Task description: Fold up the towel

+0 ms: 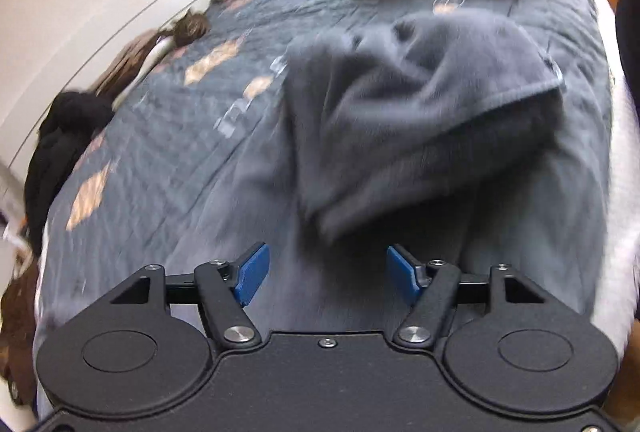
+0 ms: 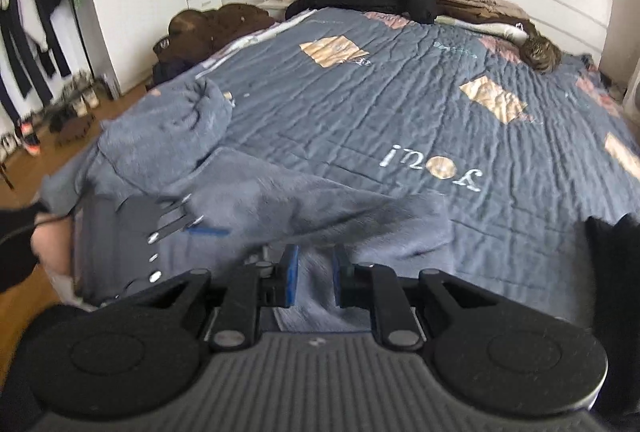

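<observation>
Claws tilt downward: left claw (image 1: 328, 270) spread, right claw (image 2: 315, 278) pinching towel (image 2: 280, 192).

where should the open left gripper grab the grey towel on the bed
Judging by how it lies, take the crumpled grey fleece towel at its near drooping fold, coming down from above and in front. That fold bunches thick just ahead of the open left gripper, while the right gripper is shut on another part of the cloth.
</observation>
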